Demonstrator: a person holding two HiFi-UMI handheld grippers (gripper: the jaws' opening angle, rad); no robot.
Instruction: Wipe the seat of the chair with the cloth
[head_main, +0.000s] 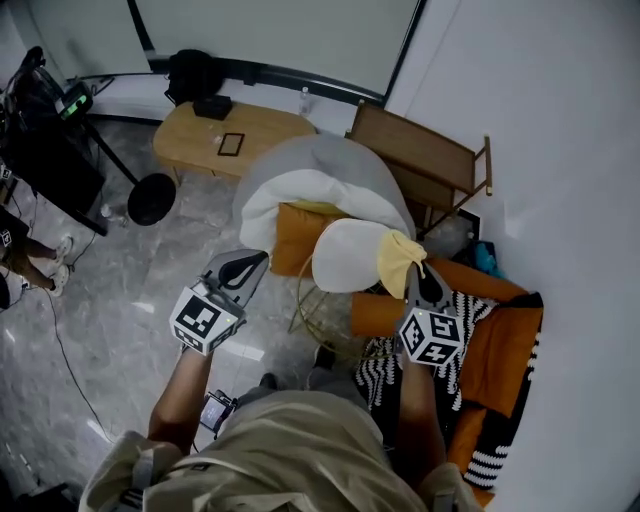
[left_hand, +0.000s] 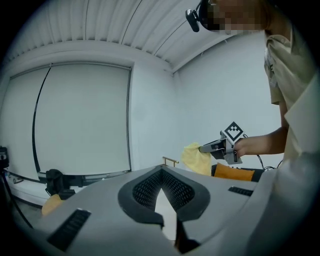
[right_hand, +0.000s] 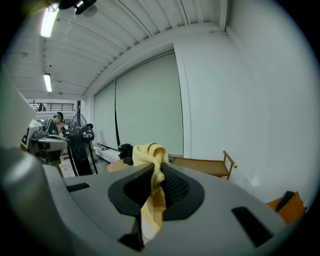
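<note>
The right forearm reaches forward at 5 o'clock in the head view, its right gripper clamped on the yellow cloth. The cloth hangs at the 3 o'clock edge of the white chair seat (contact unclear). The left gripper is at 8 o'clock with its arm bent, jaws together on nothing.

Looks like a studio or lab-type workroom dressed up with home furniture. Grey polished stone floor, big roller blinds over the windows, and a slatted white ceiling with tube lights. There is black gear on a stand and a standing fan at one side. Home bits: low wooden table, wooden trolley, padded chair, and orange cushions against the wall.
</note>
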